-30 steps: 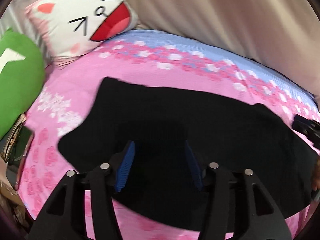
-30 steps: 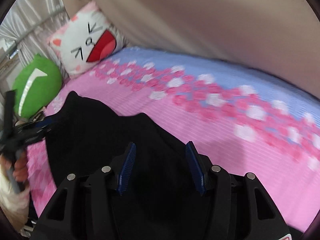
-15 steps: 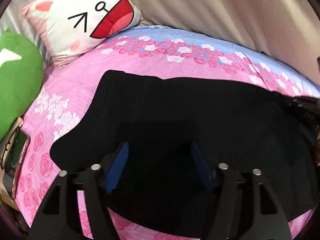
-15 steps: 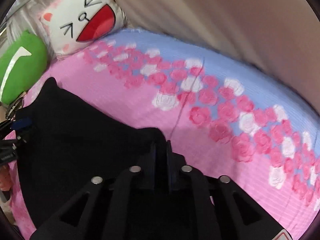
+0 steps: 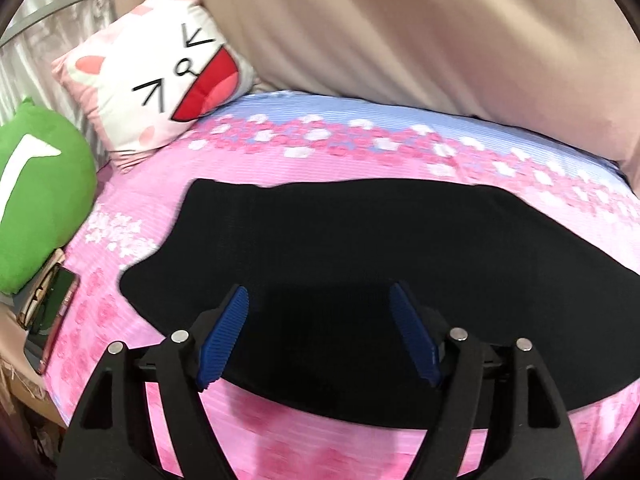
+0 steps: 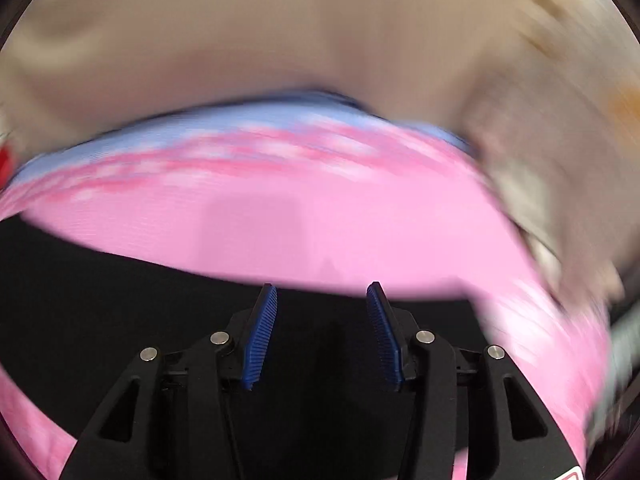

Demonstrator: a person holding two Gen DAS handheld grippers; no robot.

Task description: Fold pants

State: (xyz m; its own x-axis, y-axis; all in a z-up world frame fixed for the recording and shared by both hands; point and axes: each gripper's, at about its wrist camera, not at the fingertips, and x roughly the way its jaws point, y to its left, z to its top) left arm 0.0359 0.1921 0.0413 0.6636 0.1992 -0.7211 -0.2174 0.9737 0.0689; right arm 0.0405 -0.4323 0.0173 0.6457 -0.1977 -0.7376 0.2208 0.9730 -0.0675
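The black pants lie flat in a folded slab on the pink flowered bedsheet. My left gripper is open and empty, hovering over the pants' near edge. In the right wrist view, which is blurred by motion, the pants fill the lower left. My right gripper is open and empty above their far edge, with bare pink sheet just beyond the fingertips.
A cat-face pillow and a green plush cushion lie at the bed's head on the left. A phone rests at the left bed edge. A beige curtain hangs behind the bed.
My right gripper was shut on the pants' corner half a second ago; now it is open and has swung right. My left gripper has drawn back a little and stayed open.
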